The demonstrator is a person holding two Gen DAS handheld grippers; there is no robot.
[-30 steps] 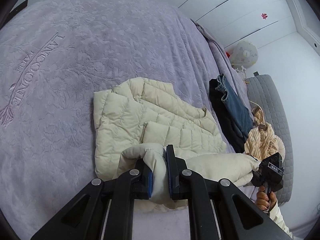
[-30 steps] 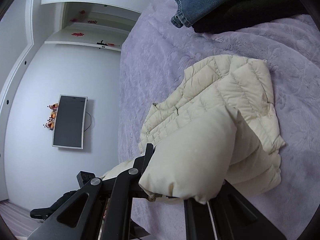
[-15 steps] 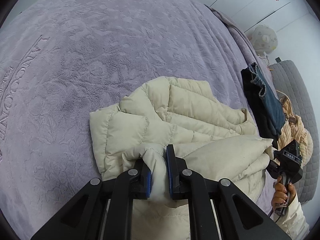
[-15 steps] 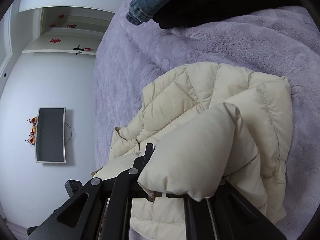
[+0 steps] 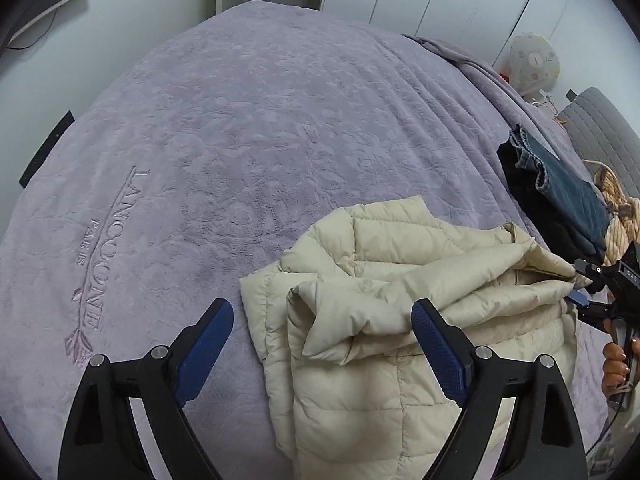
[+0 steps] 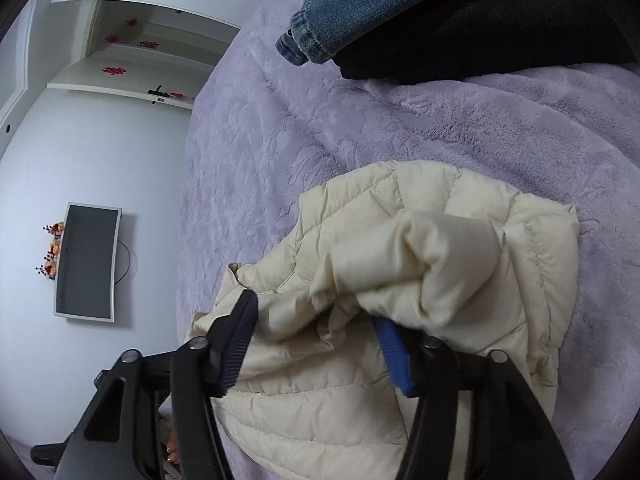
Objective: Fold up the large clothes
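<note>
Cream puffer jacket (image 5: 404, 320) lies near the edge of the bed (image 5: 248, 128), on its lilac blanket, with one padded part just laid over the quilted body, so the step in hand looks like letting go after a fold. The left gripper (image 5: 320, 344) has just been opening: its jaws stand wide apart, the jacket's edge below and between them but no pad pressing on it. The right gripper (image 6: 316, 344) has also just been opening; its jaws are apart, with puffy fabric bulging loosely between them and over the blue pad, seemingly unclamped. Next, I'd judge, both need to draw clear without dragging the springy layer, then take fresh hold for another fold or press it flat. Beyond the jacket sit folded jeans (image 6: 360, 4) on a dark garment (image 6: 500, 40), well apart from it. Hard to tell is which part was folded, sleeve or hem; the jacket's near end is cut off by the frame, and the right gripper's far pad is partly buried.
</note>
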